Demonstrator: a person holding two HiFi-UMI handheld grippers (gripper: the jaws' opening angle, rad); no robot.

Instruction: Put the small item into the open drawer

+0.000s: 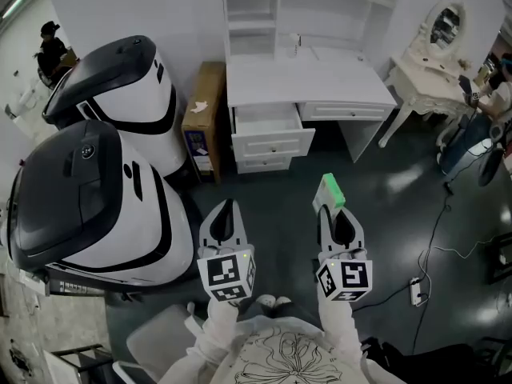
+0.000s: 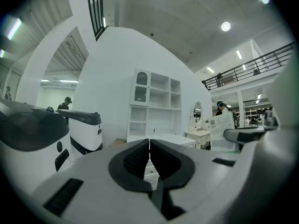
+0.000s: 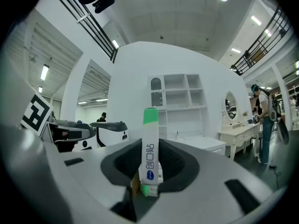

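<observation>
- Right gripper: jaws clamped on the box, pads on its two broad faces.
- Box: a slim white carton with green ends and print down its narrow edge. It is held by its lower part, and the upper part sticks out past the jaw tips.
- Handling (judgement): likely light, thin card. The walls would dent under a hard squeeze, and the faces look smooth enough to slip. Gripping the flat faces low down looks sound. The free end could catch on an edge and twist the box in the pads.
- Left gripper: jaws together, nothing between them.
- Location: the box is in the air over the dark floor, well apart from the drawer.
- Drawer: pulled out from the left side of the white desk, with its inside visible.
- Not yet at the drawer.
</observation>
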